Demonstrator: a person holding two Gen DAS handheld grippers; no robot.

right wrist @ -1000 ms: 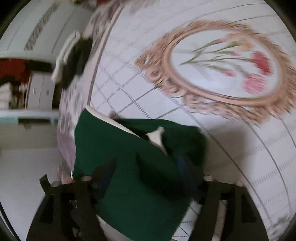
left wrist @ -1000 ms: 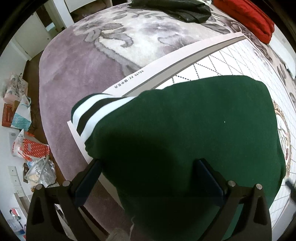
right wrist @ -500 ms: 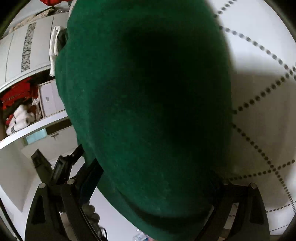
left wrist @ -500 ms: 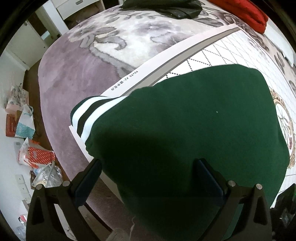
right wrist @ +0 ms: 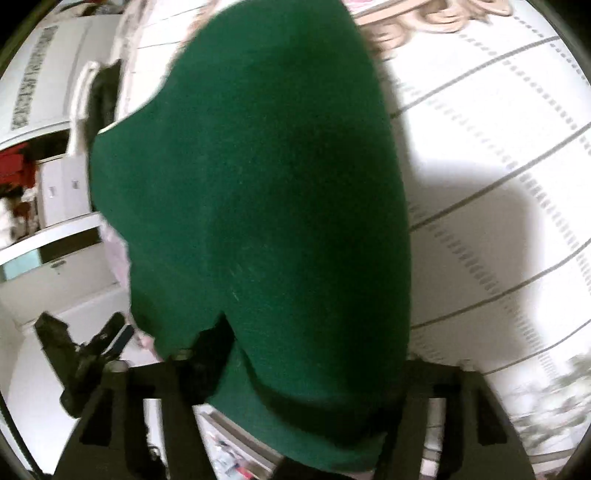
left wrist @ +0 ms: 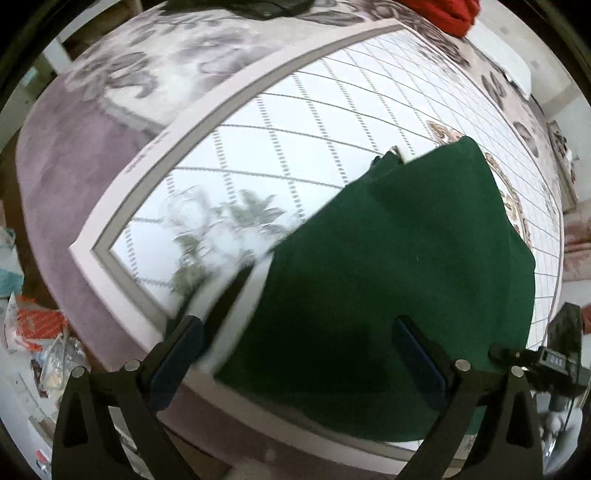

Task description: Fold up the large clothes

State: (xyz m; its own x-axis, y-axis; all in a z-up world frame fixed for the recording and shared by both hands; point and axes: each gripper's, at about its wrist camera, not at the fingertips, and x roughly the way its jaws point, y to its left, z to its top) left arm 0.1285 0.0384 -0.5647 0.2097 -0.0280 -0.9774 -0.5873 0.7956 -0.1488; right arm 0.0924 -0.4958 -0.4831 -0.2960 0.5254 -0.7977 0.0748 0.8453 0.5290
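Observation:
A dark green garment (left wrist: 399, 266) lies folded on the white diamond-patterned mat (left wrist: 295, 122), with a white collar edge at its far corner. Its striped cuff is blurred by my left gripper's left finger. My left gripper (left wrist: 295, 350) is wide open just above the garment's near edge. In the right wrist view the green garment (right wrist: 266, 177) fills the frame and drapes over my right gripper (right wrist: 295, 373); its fingers stand apart with cloth between them, and the tips are hidden.
The mat lies on a purple floral rug (left wrist: 74, 147). A red item (left wrist: 439, 14) and dark clothes (left wrist: 258, 5) lie at the far side. Bags and litter (left wrist: 37, 332) sit at the left. White cabinets (right wrist: 44, 92) show in the right wrist view.
The garment has shifted right across the mat, uncovering the mat's printed flower corner. The striped cuff has swung toward my left finger. The right wrist view has pulled back a little.

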